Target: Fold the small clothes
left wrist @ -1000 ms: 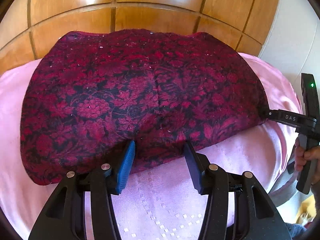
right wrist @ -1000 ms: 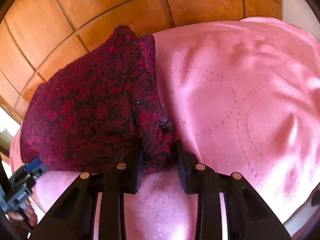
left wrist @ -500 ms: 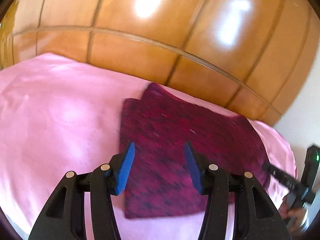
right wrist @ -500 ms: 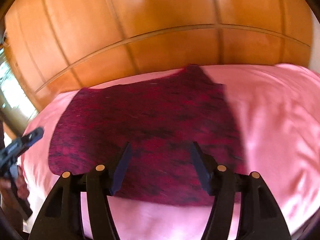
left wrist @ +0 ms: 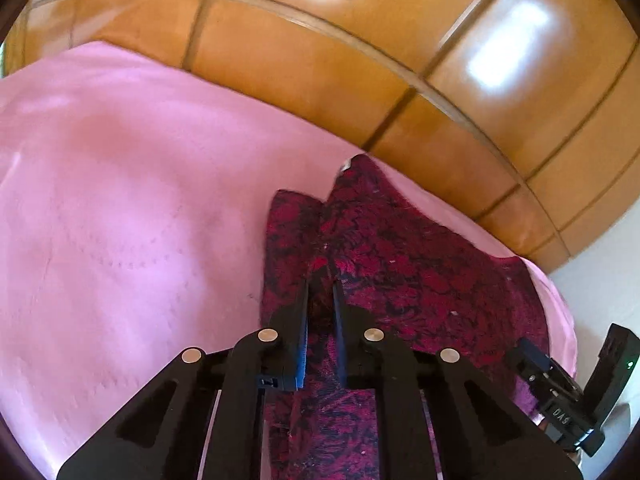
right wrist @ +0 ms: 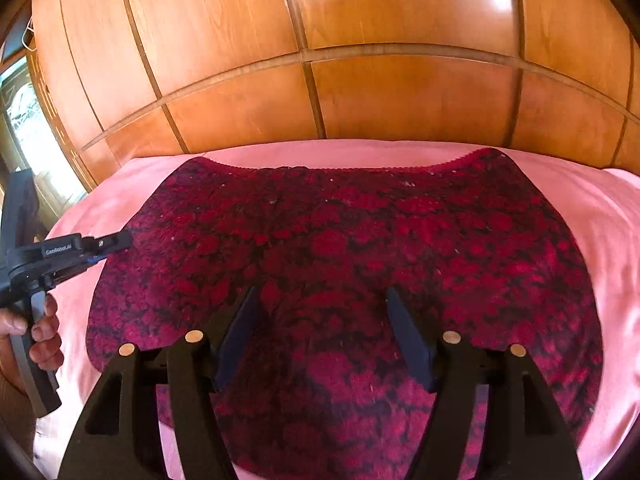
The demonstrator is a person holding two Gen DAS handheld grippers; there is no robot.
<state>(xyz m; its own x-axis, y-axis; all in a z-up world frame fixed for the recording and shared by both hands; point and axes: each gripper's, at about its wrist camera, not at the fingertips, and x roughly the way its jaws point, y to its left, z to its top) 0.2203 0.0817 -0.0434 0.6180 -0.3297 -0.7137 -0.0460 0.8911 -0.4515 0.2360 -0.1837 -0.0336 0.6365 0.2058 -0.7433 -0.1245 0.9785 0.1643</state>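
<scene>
Pink bedspread (left wrist: 120,200), left gripper (left wrist: 321,280) pinching garment (right wrist: 344,248) — unseen rightward

The garment (right wrist: 352,264) lies flat on the sheet (left wrist: 120,220), wooden panels (right wrist: 400,92) right behind; the left gripper (right wrist: 120,240) sits at its left edge.

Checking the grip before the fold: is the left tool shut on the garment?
Shut on it: the left tool has red patterned garment fabric pinched between its nearly touching fingers.
</scene>
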